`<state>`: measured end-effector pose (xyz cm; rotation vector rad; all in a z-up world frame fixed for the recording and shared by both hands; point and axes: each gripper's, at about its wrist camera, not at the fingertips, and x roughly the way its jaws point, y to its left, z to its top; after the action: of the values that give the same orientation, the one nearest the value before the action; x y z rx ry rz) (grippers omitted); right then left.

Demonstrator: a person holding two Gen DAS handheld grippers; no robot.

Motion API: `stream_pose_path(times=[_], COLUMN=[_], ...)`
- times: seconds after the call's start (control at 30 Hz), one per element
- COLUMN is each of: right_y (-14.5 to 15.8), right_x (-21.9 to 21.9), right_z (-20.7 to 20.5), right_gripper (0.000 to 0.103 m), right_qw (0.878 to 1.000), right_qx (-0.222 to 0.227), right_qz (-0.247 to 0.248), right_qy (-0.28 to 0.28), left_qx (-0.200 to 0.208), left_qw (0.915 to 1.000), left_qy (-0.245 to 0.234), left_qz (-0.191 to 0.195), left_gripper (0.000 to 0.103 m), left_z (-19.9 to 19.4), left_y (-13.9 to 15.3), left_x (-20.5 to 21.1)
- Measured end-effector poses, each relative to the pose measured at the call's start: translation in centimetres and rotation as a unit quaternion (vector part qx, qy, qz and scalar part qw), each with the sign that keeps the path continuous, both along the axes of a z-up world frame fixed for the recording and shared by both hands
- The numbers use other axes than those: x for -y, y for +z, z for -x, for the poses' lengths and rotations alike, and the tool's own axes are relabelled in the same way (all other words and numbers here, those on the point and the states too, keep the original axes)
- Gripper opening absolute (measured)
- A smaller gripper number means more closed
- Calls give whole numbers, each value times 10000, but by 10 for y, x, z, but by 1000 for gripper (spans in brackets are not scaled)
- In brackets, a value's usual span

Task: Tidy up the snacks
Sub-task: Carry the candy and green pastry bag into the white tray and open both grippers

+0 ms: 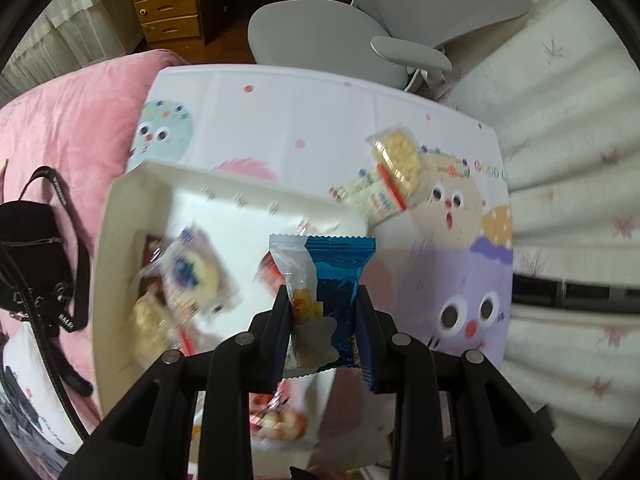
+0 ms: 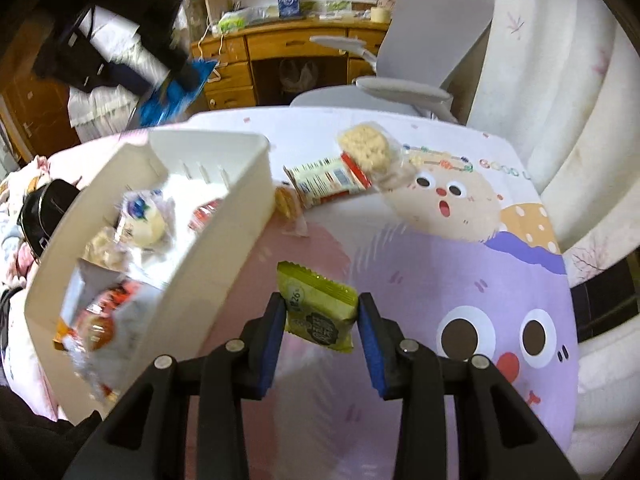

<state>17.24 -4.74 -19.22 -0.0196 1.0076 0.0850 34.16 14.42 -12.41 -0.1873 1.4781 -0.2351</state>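
**A:** ok so what's each one holding? The left gripper point(image 1: 323, 300) is clamped on a blue snack packet point(image 1: 340, 276) with a clear window showing yellow bits, low centre of the left wrist view, hanging over the white bin point(image 1: 120, 208).

**B:** yep, and the right gripper point(image 2: 320, 308) is pinched on a green snack packet point(image 2: 320, 308), tilted, bottom centre of its view, over the cartoon tablecloth point(image 2: 440, 264) just right of the bin.

**A:** the bin already has a few wrapped snacks in it, too blurry to name. One looks like a round pastry with a blue label point(image 2: 146, 220).

**B:** still out on the cloth: a clear pack of round crackers point(image 1: 396, 156) and a red-and-white wrapped pack point(image 2: 326, 180), touching each other, upper middle. Grey office chair point(image 1: 360, 28) behind the table, wooden desk point(image 2: 280, 56) further back.
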Motion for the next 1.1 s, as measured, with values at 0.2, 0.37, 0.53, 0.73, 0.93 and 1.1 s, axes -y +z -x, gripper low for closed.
stream_pose_path(times=[0.2, 0.37, 0.53, 0.73, 0.93, 1.1], right_y=[28, 47, 60, 73, 84, 87], right_x=[-25, -51, -75, -97, -117, -132], right_z=[17, 33, 45, 52, 51, 47], right_gripper=[36, 36, 36, 36, 36, 36], right_qw=[9994, 9984, 9969, 9938, 9924, 9927], right_qx=[269, 421, 483, 563, 646, 681], right_qz=[-135, -280, -566, -919, -1026, -991], right_qy=[-192, -255, -260, -264, -211, -134], left_qx=[127, 463, 834, 1524, 1694, 1764], left_qw=[9995, 9980, 9955, 9857, 9826, 9812], left_qy=[-225, -359, -419, -659, -743, -770], left_qz=[-182, -254, -136, -299, -163, -110], left_gripper=[28, 28, 28, 28, 28, 28], left_z=[51, 86, 112, 141, 156, 159], left_y=[6, 13, 19, 28, 25, 22], left_x=[-37, -67, -93, -113, -129, -139])
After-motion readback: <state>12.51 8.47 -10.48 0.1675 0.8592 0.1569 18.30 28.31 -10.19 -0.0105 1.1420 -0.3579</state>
